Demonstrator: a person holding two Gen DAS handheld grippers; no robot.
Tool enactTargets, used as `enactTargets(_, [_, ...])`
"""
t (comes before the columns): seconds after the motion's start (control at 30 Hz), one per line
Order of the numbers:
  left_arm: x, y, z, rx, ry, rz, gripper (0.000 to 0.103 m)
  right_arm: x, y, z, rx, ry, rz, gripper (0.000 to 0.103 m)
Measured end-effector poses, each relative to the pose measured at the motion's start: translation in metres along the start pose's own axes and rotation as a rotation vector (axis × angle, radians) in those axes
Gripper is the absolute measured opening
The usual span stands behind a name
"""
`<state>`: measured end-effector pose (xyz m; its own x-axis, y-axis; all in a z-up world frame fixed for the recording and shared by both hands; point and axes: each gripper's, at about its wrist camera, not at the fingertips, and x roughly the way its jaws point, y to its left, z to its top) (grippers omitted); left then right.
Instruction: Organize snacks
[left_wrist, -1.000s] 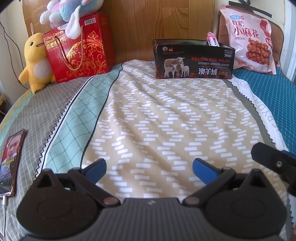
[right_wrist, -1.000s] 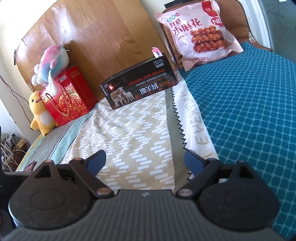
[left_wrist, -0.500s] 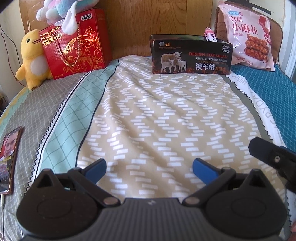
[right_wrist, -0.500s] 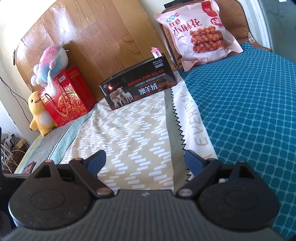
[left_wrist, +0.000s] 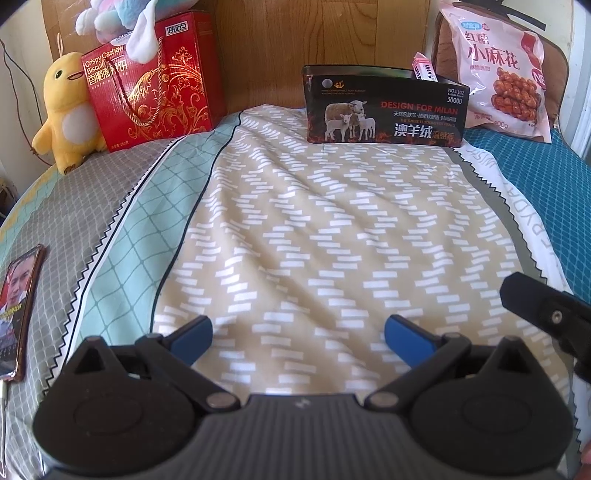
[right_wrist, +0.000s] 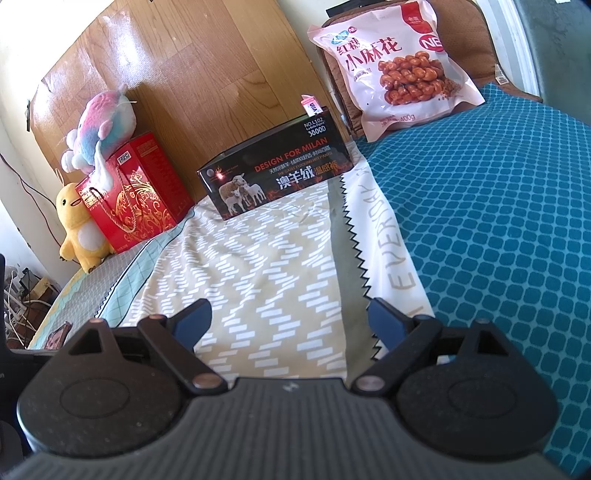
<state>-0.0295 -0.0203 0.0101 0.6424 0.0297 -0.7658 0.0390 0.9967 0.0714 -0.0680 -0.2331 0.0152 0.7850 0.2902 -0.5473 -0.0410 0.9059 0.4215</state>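
A black box with sheep printed on it (left_wrist: 384, 107) (right_wrist: 277, 173) stands open-topped at the head of the bed. A small pink packet (left_wrist: 424, 70) (right_wrist: 310, 104) pokes out of its right end. A large pink snack bag (left_wrist: 506, 70) (right_wrist: 395, 62) leans on a brown cushion to the right. A red biscuit gift box (left_wrist: 151, 81) (right_wrist: 133, 188) stands at the left. My left gripper (left_wrist: 298, 334) hovers open over the beige bedspread, far short of the box. My right gripper (right_wrist: 290, 320) is open too, empty, beside it.
A yellow plush chick (left_wrist: 64, 110) (right_wrist: 79, 225) and a pastel plush (right_wrist: 99, 125) sit by the red box. A phone (left_wrist: 18, 310) lies on the bed's left edge. A wooden headboard (left_wrist: 314, 33) backs the bed. Cables (right_wrist: 22, 306) lie on the floor at the left.
The left gripper has moved forward a little, so the box and bags look slightly nearer. The right gripper has hardly shifted. Both stay open and empty.
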Motion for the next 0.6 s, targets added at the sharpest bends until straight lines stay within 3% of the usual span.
enactTargets(0.6, [-0.002, -0.0001, -0.0011, 0.002, -0.008, 0.012, 0.103, 0.0002, -0.0009, 0.0006, 0.0, -0.003, -0.001, 0.094])
